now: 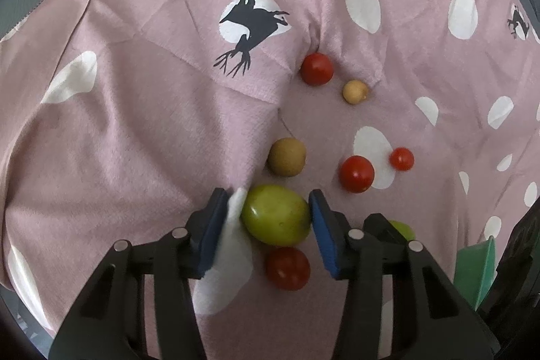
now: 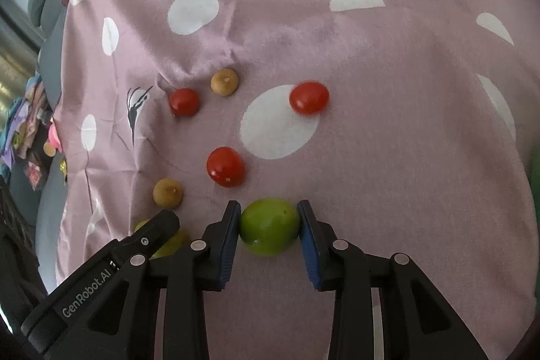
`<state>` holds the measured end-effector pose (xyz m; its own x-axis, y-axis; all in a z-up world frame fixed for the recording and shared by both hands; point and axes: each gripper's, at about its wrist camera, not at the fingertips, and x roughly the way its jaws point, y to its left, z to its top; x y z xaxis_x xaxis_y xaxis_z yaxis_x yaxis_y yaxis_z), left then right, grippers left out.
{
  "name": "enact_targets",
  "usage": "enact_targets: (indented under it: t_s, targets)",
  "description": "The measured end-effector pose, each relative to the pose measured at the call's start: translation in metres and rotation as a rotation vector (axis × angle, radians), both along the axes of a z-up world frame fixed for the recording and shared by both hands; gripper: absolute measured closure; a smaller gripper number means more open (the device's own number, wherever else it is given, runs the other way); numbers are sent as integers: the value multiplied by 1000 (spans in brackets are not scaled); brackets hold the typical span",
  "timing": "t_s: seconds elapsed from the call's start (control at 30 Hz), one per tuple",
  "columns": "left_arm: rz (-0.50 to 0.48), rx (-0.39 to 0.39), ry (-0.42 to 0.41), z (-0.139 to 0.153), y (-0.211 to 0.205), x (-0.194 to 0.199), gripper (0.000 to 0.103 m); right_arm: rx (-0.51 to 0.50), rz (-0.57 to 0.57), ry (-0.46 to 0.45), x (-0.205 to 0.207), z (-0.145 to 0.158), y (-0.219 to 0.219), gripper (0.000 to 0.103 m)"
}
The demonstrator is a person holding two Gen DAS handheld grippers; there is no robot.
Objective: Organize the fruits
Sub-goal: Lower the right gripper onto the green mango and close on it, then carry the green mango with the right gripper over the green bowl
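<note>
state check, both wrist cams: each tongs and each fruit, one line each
left tongs: pads either side of a green fruit, seemingly touching it
right tongs: shut on the other green fruit, which rests on the cloth
red tomatoes: loose on the cloth, ungripped
brown round fruits: loose on the cloth, ungripped
green bowl: only its edge shows, contents hidden

"GenRobot.AI" in white on black body of left tool [image 2: 158,231].
</note>
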<state>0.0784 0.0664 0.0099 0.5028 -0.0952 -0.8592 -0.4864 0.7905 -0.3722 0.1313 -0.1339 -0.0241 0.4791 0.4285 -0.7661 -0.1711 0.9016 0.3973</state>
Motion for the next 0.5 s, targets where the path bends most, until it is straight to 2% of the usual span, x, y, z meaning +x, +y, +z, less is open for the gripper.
enact_targets:
  t_s: [0.43,0.5]
  targets:
    - [1,-8,-14,20,8,-16,61,42,-59,-36,-12,16,-25,67]
    - [10,-11,-36,28,9,-20,61,47,-60,-41,-13,17,-27,67]
